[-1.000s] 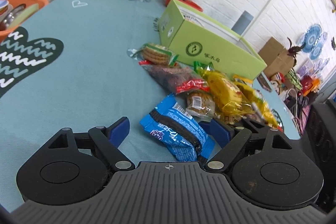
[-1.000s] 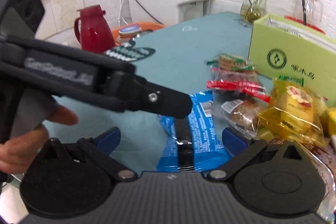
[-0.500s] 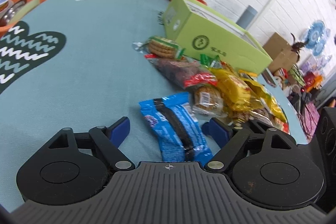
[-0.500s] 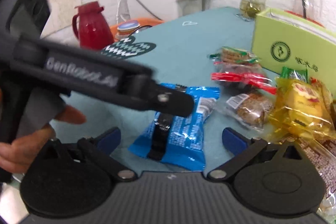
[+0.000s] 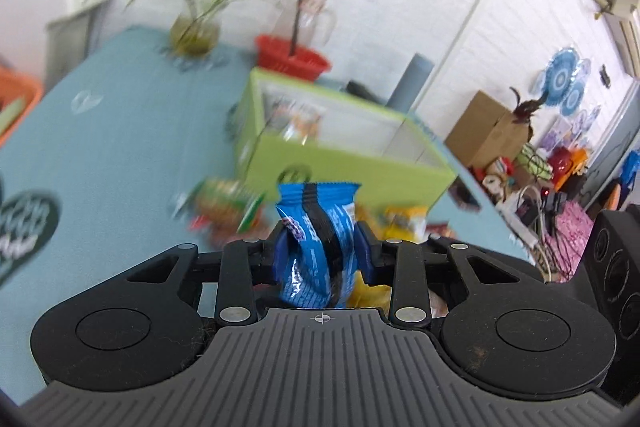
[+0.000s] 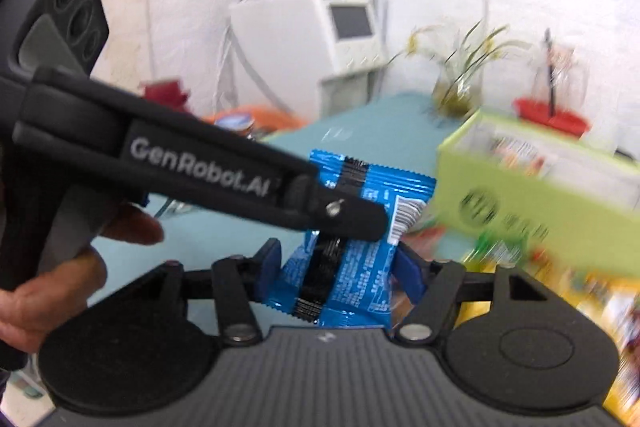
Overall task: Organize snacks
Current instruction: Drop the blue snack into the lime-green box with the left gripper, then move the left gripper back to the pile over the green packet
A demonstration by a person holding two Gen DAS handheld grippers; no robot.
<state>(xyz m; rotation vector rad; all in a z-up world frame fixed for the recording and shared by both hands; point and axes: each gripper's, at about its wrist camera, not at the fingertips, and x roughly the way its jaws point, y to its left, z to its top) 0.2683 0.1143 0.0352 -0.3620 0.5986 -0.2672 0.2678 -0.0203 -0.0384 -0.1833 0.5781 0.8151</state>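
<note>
Snacks [image 5: 224,203] lie heaped on the teal table [image 5: 120,147] before a green box [image 5: 340,163]. Both closing grippers pinch one blue packet [image 5: 316,247]: the left gripper [image 5: 320,251] squeezes it narrow, the right gripper [image 6: 338,267] clamps its sides, crossed by the left's black finger [image 6: 340,215].

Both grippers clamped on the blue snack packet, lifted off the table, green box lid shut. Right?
Not the lid: the green box is open on top, snacks visible inside, in the left wrist view. Otherwise yes: left gripper and right gripper jaws are closing on the lifted blue snack packet.
</note>
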